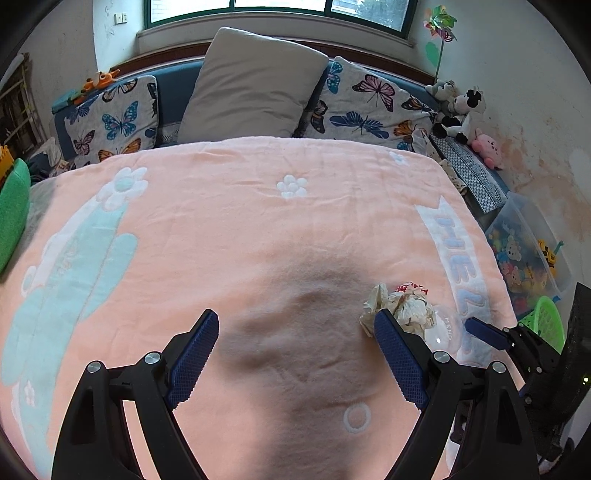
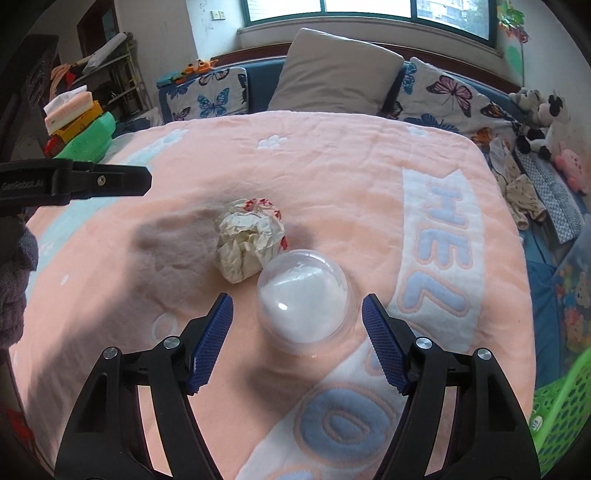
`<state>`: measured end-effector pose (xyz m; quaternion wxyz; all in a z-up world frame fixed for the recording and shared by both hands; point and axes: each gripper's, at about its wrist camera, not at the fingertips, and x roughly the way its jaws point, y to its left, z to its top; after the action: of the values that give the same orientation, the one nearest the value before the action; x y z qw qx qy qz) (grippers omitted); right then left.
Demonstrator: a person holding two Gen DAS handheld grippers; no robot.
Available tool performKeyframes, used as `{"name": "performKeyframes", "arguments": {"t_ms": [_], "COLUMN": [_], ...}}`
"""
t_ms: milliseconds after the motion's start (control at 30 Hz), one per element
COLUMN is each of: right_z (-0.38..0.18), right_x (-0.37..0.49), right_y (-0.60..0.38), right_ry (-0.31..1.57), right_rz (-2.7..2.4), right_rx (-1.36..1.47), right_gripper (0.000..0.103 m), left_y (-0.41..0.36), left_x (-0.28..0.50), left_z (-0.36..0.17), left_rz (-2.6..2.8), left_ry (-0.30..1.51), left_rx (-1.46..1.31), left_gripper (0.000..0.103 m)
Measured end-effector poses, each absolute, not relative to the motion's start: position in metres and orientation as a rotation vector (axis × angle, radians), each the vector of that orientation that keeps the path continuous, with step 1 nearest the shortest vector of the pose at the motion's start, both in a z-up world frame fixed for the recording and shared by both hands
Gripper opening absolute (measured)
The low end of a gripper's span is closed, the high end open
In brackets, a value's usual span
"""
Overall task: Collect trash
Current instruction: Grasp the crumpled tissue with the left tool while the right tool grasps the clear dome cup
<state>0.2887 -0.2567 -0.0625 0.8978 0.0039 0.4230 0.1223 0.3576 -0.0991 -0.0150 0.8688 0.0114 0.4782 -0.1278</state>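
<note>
A pink fleece blanket with white flowers and pale blue lettering covers the bed, backed by a grey pillow, butterfly-print cushions and a window. On it a crumpled paper wrapper touches a clear plastic dome lid, with a green plastic basket at the bedside. The right gripper is spread wide around the dome, untouching; the left gripper hangs wide and empty.
</note>
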Motion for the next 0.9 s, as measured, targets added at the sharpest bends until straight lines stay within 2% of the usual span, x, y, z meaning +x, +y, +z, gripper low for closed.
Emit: {"name": "performKeyframes", "arguments": {"t_ms": [233,900], "right_z": [-0.072,-0.056], "right_x": [0.298,0.255], "right_y": [-0.255,-0.293], "right_ry": [0.904,0.862], "right_rz": [0.250,0.228], "right_rx": [0.013,0.059], "right_gripper": [0.057,0.057], "left_y": [-0.118,-0.172], "left_x": [0.363,0.377], "left_z": [-0.027,-0.051], "left_rz": [-0.298,-0.351], "left_ry": [1.024,1.042], "left_rx": [0.030,0.048], "left_gripper": [0.083,0.087]}}
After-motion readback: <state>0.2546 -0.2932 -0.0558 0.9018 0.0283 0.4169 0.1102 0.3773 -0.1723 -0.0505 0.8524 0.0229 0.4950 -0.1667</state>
